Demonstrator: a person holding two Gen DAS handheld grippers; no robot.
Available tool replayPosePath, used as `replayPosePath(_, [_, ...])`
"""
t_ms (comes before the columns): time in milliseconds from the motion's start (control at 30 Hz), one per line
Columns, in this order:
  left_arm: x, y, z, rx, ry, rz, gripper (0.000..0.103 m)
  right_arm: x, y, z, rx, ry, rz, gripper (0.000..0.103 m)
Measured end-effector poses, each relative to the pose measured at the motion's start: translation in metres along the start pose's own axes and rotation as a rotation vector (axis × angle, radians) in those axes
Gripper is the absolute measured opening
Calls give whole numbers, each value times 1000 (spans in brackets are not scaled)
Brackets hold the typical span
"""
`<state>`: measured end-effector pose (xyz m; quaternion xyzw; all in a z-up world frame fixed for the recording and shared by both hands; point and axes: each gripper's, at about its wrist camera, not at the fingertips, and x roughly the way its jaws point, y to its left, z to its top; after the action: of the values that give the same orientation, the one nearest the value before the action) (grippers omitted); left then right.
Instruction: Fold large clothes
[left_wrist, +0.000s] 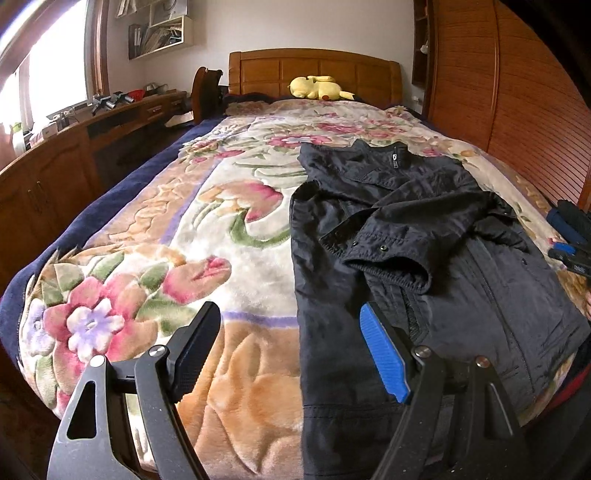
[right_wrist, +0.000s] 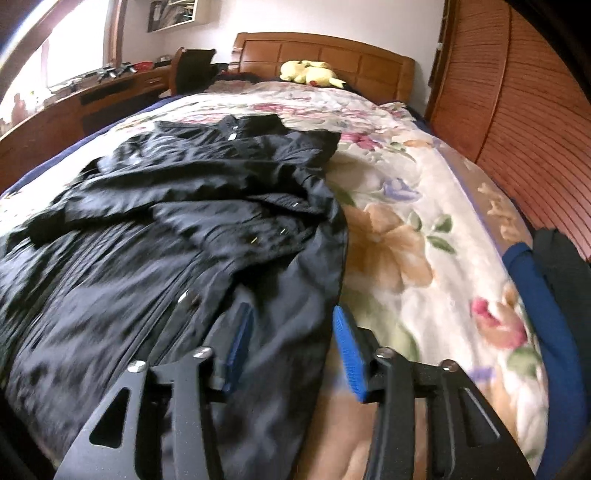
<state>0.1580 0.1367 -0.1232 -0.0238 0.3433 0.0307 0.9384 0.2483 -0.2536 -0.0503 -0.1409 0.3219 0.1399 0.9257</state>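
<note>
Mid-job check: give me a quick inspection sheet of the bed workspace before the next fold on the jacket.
Surface: floral blanket covering the bed, lying fairly flat.
Job's things: black jacket laid on the blanket, zipped collar toward the headboard, both sleeves folded across the chest.
Clutter: yellow plush toy by the headboard; blue and dark clothing at the bed's edge.
Grippers: left gripper open over the jacket's near edge, holding nothing; right gripper open astride the jacket's side edge, pads not pressing.
Cables: nothing seen.
Surroundings: wooden desk with items under the window; slatted wooden wardrobe.
</note>
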Motion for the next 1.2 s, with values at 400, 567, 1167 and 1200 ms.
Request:
replayPosePath(400, [0, 6, -17, 49, 27, 7, 79, -44, 9, -43, 38, 63, 30, 62])
replayPosePath(567, [-6, 7, -25, 58, 25, 10, 79, -49, 9, -53, 49, 93, 20, 62])
replayPosePath(1167, [-23, 2, -45, 65, 35, -105, 77, -63, 16, -68, 59, 114, 42, 62])
replayPosePath(1200, [-24, 2, -45, 66, 34, -109, 71, -64, 17, -68, 54, 114, 39, 62])
